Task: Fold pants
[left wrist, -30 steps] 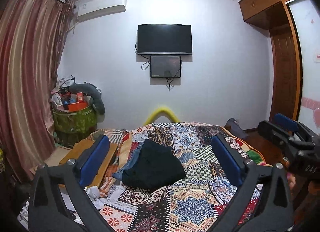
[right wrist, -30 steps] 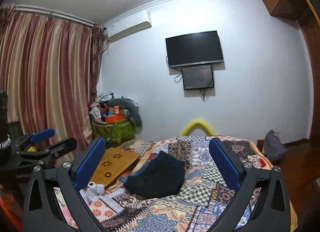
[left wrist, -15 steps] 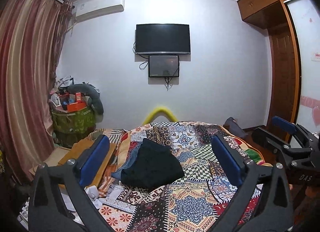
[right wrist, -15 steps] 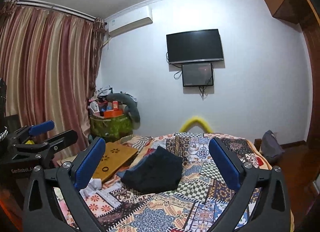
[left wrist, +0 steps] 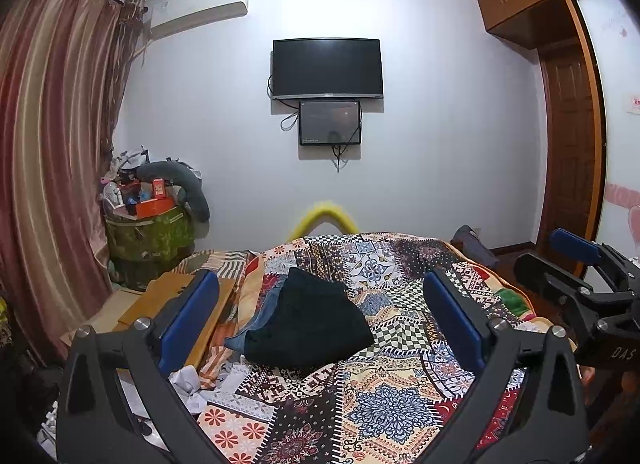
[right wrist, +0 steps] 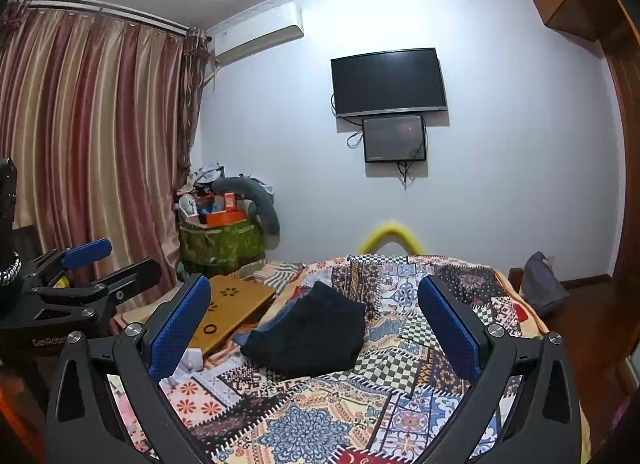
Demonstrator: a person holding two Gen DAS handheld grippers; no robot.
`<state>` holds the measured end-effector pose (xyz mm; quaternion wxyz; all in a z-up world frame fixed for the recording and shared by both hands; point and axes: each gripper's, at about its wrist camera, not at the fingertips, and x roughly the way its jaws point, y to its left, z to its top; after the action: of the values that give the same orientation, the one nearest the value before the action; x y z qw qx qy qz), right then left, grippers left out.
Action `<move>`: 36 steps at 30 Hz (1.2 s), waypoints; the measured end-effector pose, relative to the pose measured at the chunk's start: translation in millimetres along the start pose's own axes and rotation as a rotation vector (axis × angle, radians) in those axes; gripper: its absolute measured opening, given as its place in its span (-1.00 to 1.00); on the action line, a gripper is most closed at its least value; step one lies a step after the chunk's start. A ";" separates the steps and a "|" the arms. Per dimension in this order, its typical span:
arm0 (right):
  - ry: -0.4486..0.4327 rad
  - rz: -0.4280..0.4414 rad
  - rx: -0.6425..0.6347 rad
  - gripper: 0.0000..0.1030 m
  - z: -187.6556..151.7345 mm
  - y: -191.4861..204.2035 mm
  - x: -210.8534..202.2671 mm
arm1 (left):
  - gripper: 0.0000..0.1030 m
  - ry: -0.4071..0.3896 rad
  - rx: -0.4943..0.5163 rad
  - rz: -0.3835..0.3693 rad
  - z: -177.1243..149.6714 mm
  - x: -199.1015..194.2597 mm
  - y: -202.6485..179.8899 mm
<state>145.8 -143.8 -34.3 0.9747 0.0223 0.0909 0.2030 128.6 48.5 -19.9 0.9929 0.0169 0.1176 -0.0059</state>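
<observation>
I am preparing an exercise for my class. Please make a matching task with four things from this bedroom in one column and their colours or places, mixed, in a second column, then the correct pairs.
Things:
1. pants
2. television
3. curtain
4. basket

Colours or places:
a. green, in the corner beside the curtain
b. dark, lying bunched on the patterned blanket
c. red and gold stripes, hanging at the left
d. black, mounted on the wall

Pairs: 1-b, 2-d, 3-c, 4-a
</observation>
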 end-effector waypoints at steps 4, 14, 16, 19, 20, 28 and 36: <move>0.003 -0.003 0.000 1.00 0.6 -0.9 -0.5 | 1.00 0.004 -0.008 -0.002 -1.2 1.0 1.6; 0.004 -0.007 -0.004 1.00 0.5 0.3 -2.1 | 1.00 0.000 -0.015 -0.012 -2.1 -0.5 2.8; 0.005 -0.007 -0.004 1.00 0.5 -0.1 -2.2 | 1.00 0.000 -0.019 -0.017 -1.5 -0.6 2.7; 0.005 -0.010 -0.005 1.00 0.6 -0.9 -2.3 | 1.00 0.000 -0.021 -0.017 -1.5 -0.5 3.0; 0.005 -0.010 -0.004 1.00 0.5 -1.2 -2.8 | 1.00 0.001 -0.022 -0.018 -1.6 -0.3 3.0; -0.001 -0.008 0.006 1.00 1.5 -4.2 -3.9 | 1.00 0.003 -0.022 -0.026 -0.9 -0.8 1.9; -0.003 -0.011 0.016 1.00 0.3 -5.2 -5.1 | 1.00 0.008 -0.001 -0.043 0.2 -1.1 -3.2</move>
<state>143.3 -150.6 -33.6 0.9757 0.0298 0.0911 0.1972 127.6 45.3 -19.5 0.9921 0.0138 0.1219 -0.0273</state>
